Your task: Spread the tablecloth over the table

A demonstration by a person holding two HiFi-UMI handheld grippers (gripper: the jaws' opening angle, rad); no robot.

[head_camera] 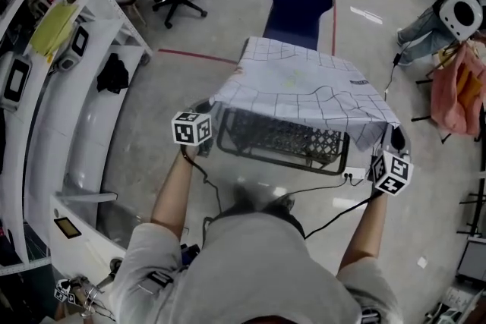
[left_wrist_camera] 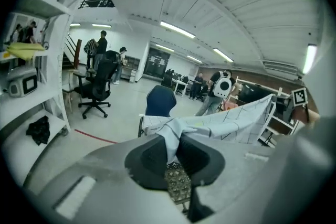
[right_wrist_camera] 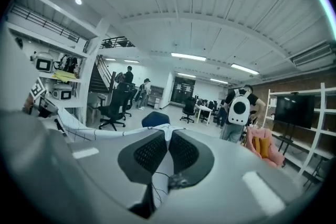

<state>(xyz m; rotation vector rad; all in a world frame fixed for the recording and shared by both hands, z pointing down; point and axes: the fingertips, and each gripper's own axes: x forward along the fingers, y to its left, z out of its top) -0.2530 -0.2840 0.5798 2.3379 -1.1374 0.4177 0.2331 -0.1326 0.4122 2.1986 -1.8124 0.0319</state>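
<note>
By my judgement about halfway: the white, black-gridded fabric tablecloth [head_camera: 304, 91] is held stretched above the black wire-mesh bench [head_camera: 281, 142], its near corners pinched at 8 o'clock by the left claw [left_wrist_camera: 174, 152] and at 4 o'clock by the right claw [right_wrist_camera: 168, 152], so lowering and smoothing remain.

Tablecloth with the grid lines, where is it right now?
Head view, centre: the tablecloth is stretched above the mesh table, its near corners pinched by the left gripper and right gripper, a blue chair just behind.
</note>
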